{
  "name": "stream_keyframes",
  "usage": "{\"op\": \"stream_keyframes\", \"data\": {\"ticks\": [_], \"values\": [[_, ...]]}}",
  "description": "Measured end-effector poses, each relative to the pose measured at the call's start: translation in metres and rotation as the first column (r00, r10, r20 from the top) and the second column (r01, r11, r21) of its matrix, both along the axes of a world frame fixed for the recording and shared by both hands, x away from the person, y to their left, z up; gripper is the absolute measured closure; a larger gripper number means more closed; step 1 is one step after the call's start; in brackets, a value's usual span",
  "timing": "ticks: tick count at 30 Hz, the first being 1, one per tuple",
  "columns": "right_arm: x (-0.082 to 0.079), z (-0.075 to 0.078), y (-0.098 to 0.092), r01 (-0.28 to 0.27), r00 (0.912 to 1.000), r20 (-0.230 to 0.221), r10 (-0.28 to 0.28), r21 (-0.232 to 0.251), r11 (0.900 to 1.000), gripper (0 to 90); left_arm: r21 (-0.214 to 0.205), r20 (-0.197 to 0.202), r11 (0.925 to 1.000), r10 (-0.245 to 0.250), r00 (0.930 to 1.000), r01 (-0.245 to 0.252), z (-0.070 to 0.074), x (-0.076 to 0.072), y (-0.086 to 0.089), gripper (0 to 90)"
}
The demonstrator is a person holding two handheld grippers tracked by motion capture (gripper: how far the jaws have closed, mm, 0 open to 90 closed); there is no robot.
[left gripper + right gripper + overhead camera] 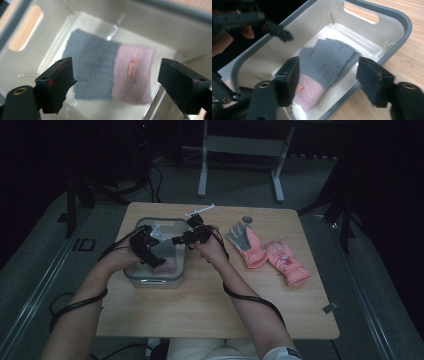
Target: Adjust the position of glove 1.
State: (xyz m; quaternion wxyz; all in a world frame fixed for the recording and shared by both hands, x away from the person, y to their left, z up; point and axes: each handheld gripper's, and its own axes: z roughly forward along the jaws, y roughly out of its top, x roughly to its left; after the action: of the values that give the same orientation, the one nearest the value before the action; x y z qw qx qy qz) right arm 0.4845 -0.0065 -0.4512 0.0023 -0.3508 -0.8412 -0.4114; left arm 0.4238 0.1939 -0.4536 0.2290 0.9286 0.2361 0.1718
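The left gripper hangs over the grey-rimmed white plastic bin w/ jaws wide, holding nothing. The grey and pink knit glove lies flat inside, so that bit looks done. The right gripper is wide too, empty. Two pink gloves wait on the wooden table, prob. next.

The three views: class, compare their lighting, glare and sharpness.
High view: dim, with dark surroundings, yet the table and pink gloves read clearly. Left gripper view: bright, with a glare spot on the bin floor and a soft, slightly blurred grey-pink glove. Right gripper view: the glove is fairly sharp, the near jaws blurred.
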Motion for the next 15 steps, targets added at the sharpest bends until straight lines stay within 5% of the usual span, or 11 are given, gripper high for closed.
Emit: {"op": "stream_keyframes", "data": {"ticks": [2,8,15], "values": [[-0.002,0.002,-0.006,-0.018,0.9998,0.003,0.018,0.016,0.9997,27.8,-0.053,0.000,0.9986,0.010,0.9999,-0.010,0.005,-0.001,-0.003,9.6],[-0.008,0.009,-0.023,-0.028,0.9988,0.041,0.027,0.038,0.9989,20.2,-0.085,0.006,0.9962,0.022,0.9997,-0.021,0.011,-0.003,-0.014,6.1],[-0.017,0.026,-0.063,-0.042,0.9844,0.173,0.033,0.050,0.9979,16.7,-0.176,0.018,0.9843,0.000,0.9998,0.003,0.021,-0.012,-0.041,2.4]]}}
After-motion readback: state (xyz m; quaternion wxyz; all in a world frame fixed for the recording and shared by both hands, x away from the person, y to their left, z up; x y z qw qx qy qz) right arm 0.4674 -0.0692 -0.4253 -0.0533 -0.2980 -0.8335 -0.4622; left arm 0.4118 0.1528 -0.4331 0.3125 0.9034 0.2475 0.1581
